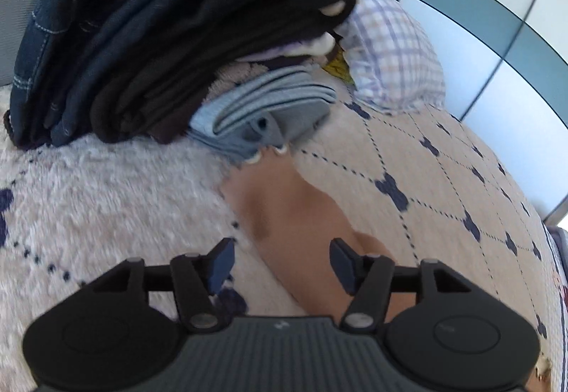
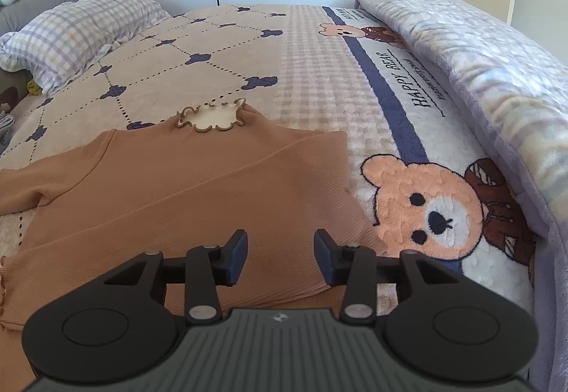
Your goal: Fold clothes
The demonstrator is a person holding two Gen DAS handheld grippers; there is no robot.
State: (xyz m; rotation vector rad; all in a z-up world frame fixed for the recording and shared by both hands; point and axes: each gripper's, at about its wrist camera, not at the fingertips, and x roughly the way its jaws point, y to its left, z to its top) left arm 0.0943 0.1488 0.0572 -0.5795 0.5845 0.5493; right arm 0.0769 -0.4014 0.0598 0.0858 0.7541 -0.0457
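Observation:
A brown ribbed top [image 2: 177, 186] lies flat on the bed, its frilled collar [image 2: 209, 116] at the far end. Its right side is folded in over the body, and one sleeve stretches out to the left. My right gripper [image 2: 280, 243] hovers open just above the top's near right part, with nothing between its pads. In the left wrist view, a strip of the same brown top [image 1: 284, 207] runs away from me across the fluffy cover. My left gripper [image 1: 282, 250] stands open over that strip, the pads clear of the fabric.
A stack of folded clothes [image 1: 159, 54], dark denim and grey, sits behind the sleeve end. A checked pillow [image 2: 78, 30] lies at the head of the bed. A folded lilac blanket [image 2: 479, 72] runs along the right edge. The bear-print cover [image 2: 319, 72] spreads beyond the top.

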